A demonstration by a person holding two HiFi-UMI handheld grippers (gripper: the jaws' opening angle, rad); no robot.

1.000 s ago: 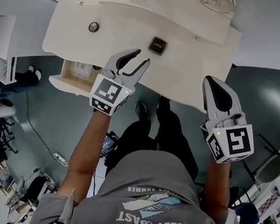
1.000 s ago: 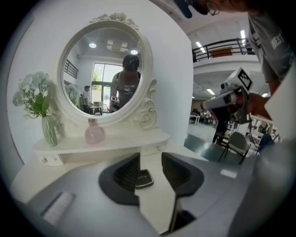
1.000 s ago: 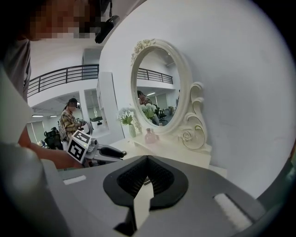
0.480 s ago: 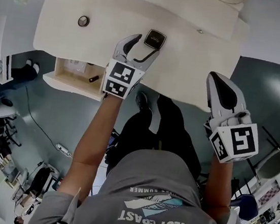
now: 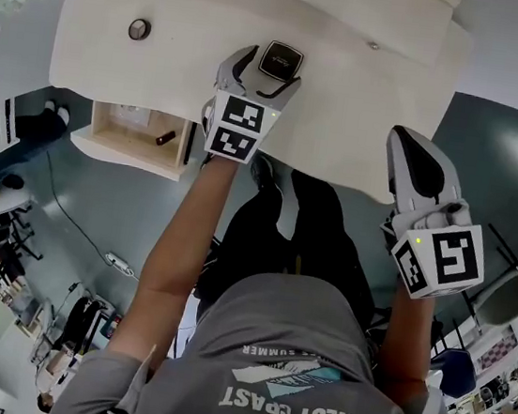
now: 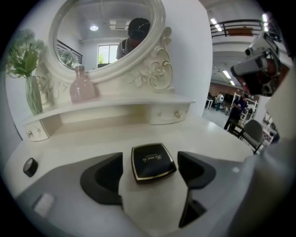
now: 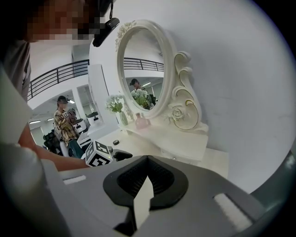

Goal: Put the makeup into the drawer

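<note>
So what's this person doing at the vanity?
A person holds a gripper in each hand. The left gripper, jaws opening, straddles a black compact lying on the table, not gripping it. The drawer stands open. The right gripper hangs shut and empty beside the table's edge.

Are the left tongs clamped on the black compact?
No. The black compact lies on the vanity top between the left tongs, whose jaws are opening, with a gap on each side.

Left gripper [image 5: 267, 70] forward, angled down, fingers opening (compact [image 5: 280, 59] between, untouched); right gripper [image 5: 404, 149] fingers together, empty.
</note>
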